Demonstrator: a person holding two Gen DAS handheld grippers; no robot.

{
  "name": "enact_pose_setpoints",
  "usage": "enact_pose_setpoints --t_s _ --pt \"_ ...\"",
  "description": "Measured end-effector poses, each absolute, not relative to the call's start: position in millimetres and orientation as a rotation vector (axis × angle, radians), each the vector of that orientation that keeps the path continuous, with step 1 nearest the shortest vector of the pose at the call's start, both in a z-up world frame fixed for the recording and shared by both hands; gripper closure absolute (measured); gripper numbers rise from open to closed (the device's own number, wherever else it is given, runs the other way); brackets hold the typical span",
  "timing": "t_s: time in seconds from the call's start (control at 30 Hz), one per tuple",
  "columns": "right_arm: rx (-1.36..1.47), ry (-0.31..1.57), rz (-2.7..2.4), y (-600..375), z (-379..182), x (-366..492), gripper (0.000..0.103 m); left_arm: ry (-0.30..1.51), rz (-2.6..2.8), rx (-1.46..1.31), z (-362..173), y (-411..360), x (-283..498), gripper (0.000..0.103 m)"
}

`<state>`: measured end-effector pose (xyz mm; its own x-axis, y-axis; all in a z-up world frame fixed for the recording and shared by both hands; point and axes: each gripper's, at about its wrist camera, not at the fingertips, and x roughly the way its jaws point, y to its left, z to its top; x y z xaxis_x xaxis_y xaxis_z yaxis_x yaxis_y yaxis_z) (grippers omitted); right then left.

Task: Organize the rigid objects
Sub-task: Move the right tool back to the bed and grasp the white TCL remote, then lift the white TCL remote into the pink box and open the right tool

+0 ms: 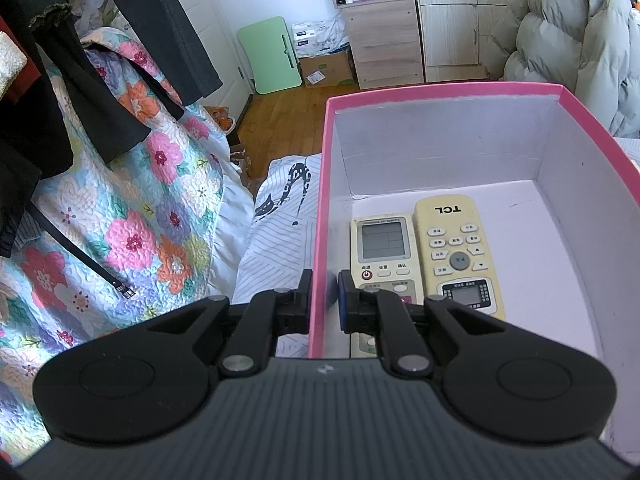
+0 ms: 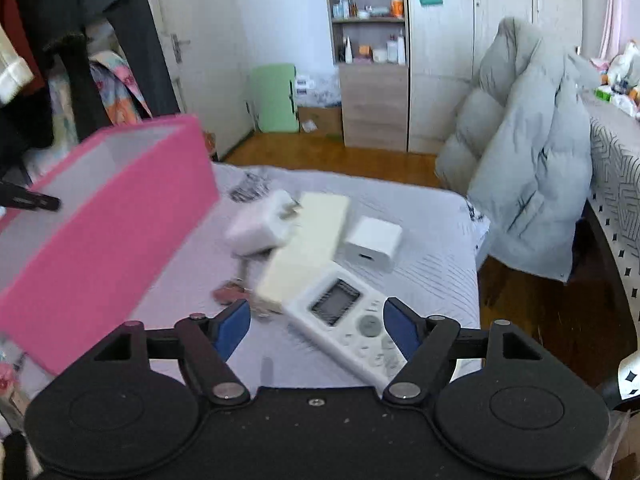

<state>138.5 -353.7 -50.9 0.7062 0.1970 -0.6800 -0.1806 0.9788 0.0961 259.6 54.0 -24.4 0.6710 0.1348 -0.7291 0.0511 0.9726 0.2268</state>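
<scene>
My left gripper (image 1: 325, 300) is shut on the left wall of a pink box (image 1: 440, 94), one finger outside and one inside. Two cream remotes lie inside: a universal remote (image 1: 382, 248) and a TCL remote (image 1: 456, 248). In the right wrist view the pink box (image 2: 120, 216) is tilted and lifted at the left. My right gripper (image 2: 316, 330) is open just above a white remote (image 2: 352, 320) on the bed. Behind it lie a cream remote face down (image 2: 308, 248), a white plug charger (image 2: 260, 228) and a white cube charger (image 2: 374, 242).
A small reddish item (image 2: 228, 292) lies blurred near the left pad. The grey striped bed sheet (image 2: 432, 272) ends at the right, with a grey puffer jacket (image 2: 520, 160) beyond. A floral quilt (image 1: 132, 208) and hanging dark clothes (image 1: 80, 60) are at the left.
</scene>
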Motion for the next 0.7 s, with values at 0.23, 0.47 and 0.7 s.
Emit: enact_pose_setpoints --t_s 0.23,0.47,0.7 --pt "-0.321 0.781 0.310 -345.4 -72.1 152.2 0.016 0.838 0.057 0.260 -25.4 51.6 261.6 0.091" --pt "-0.320 0.834 0.320 -352.6 -85.0 169.5 0.009 0.838 0.060 0.262 -25.9 49.8 261.3 0.091" --pt "-0.099 0.912 0.283 -374.9 -83.9 178.5 0.029 0.839 0.061 0.265 -26.5 49.1 260.4 0.091"
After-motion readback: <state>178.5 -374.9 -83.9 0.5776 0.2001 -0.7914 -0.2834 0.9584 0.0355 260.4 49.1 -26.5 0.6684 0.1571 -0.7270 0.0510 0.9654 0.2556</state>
